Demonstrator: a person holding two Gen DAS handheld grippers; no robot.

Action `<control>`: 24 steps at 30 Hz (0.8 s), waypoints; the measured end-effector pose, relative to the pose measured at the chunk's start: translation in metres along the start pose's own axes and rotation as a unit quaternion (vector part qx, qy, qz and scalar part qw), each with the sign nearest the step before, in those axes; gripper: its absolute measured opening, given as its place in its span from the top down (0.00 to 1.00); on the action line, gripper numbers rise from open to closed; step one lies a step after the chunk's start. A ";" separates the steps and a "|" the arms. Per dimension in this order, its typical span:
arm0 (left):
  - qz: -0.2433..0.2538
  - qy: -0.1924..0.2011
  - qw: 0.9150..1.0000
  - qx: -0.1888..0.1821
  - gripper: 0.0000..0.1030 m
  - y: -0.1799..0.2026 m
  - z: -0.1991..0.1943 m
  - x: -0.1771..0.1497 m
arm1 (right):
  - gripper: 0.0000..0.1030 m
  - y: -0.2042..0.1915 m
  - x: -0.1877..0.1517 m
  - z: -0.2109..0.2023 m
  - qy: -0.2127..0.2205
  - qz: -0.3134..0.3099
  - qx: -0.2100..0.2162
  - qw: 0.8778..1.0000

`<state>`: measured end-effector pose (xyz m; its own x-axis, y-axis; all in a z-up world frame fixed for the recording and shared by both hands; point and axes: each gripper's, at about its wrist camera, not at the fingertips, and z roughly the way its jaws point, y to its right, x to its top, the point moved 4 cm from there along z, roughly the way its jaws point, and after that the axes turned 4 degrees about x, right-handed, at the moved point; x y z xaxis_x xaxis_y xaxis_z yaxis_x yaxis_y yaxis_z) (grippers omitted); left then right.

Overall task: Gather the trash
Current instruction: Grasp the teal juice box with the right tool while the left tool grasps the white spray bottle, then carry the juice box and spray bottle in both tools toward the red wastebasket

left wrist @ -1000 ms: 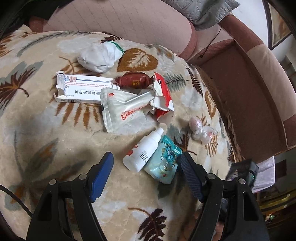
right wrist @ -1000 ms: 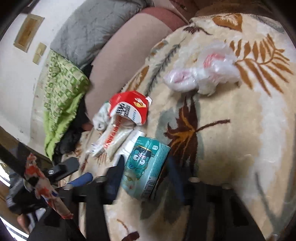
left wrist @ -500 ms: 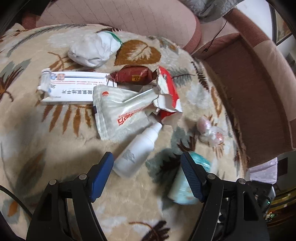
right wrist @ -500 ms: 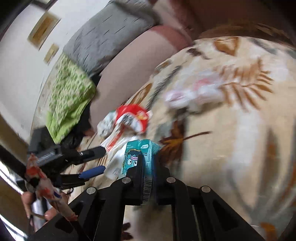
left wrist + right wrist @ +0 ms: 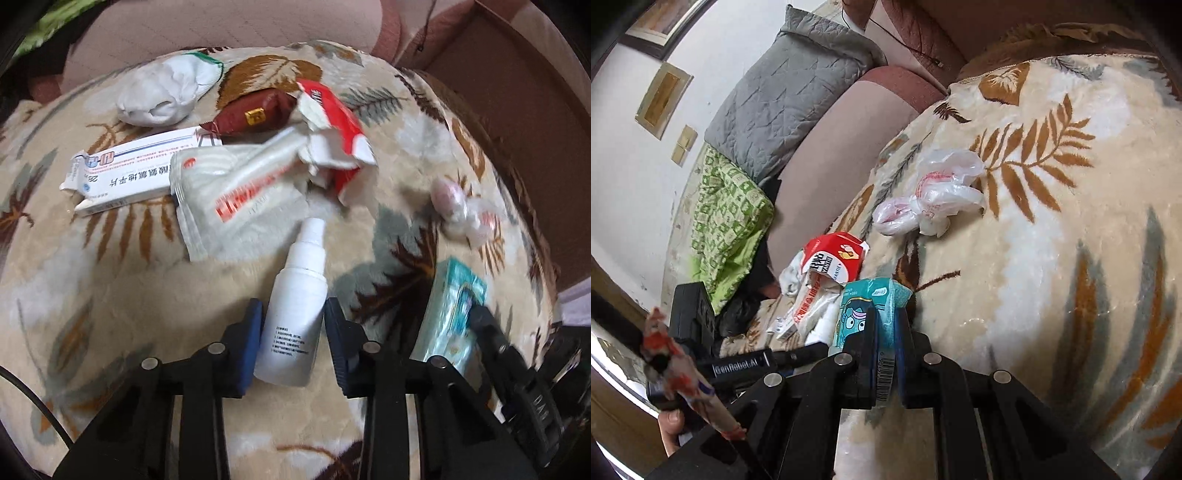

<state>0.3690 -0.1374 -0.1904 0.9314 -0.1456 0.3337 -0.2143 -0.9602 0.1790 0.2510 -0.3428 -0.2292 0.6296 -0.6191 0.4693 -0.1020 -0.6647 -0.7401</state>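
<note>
Left tongs (image 5: 293, 341) part-open, straddling white bottle (image 5: 295, 314) lying on blanket (image 5: 110, 295), pads just beside its sides, contact unclear. Right tongs (image 5: 884, 341) clamped on teal pack (image 5: 875, 306), barcode edge between the pads. Beyond the bottle: foil pouch (image 5: 240, 199), pill box (image 5: 125, 177), torn red carton (image 5: 332, 129), brown wrapper (image 5: 255, 112), white wad (image 5: 162, 92). Further right, crumpled plastic bag (image 5: 934, 195).

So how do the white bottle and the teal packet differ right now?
The white bottle is rigid and lies between the left gripper's open jaws. The teal packet is soft, printed with a cartoon, and pinched in the right gripper. Both are over the leaf-print blanket.
</note>
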 end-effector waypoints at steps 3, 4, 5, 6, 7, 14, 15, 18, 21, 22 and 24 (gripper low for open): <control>-0.005 -0.004 1.000 0.001 0.71 0.006 -0.010 -0.013 | 0.92 -0.006 -0.004 -0.013 0.003 -0.013 -0.009 1.000; -0.010 -0.003 1.000 0.000 0.71 0.008 -0.017 -0.021 | 0.92 -0.007 -0.009 -0.021 0.004 -0.018 -0.011 1.000; -0.013 -0.001 1.000 0.000 0.71 0.009 -0.022 -0.026 | 0.92 -0.010 -0.015 -0.031 0.003 -0.016 -0.010 1.000; -0.021 0.004 1.000 -0.001 0.71 0.010 -0.031 -0.035 | 0.92 -0.012 -0.020 -0.037 0.002 -0.015 -0.010 1.000; -0.026 0.007 1.000 -0.004 0.71 0.011 -0.036 -0.040 | 0.92 -0.014 -0.025 -0.045 -0.001 -0.019 -0.011 1.000; -0.078 0.081 0.993 -0.041 0.71 0.011 -0.106 -0.116 | 0.92 -0.044 -0.054 -0.117 0.005 -0.052 -0.015 0.999; -0.082 0.091 0.992 -0.043 0.71 0.009 -0.116 -0.127 | 0.92 -0.048 -0.057 -0.127 0.008 -0.056 -0.015 0.998; -0.092 0.119 0.987 -0.059 0.71 0.005 -0.138 -0.152 | 0.92 -0.061 -0.069 -0.163 0.023 -0.061 -0.012 0.998; -0.096 0.145 0.983 -0.067 0.71 0.003 -0.157 -0.176 | 0.92 -0.075 -0.081 -0.195 0.038 -0.069 -0.009 0.997; -0.095 0.150 0.982 -0.069 0.71 0.003 -0.163 -0.183 | 0.92 -0.080 -0.086 -0.206 0.041 -0.075 -0.011 0.996; -0.090 0.159 0.980 -0.073 0.71 0.008 -0.176 -0.199 | 0.92 -0.087 -0.092 -0.220 0.043 -0.082 -0.011 0.996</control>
<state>0.1308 -0.0741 -0.0927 0.8236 0.1271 0.5527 -0.1164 -0.9160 0.3840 0.0322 -0.3205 -0.1019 0.5715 -0.5348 0.6224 -0.0216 -0.7680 -0.6401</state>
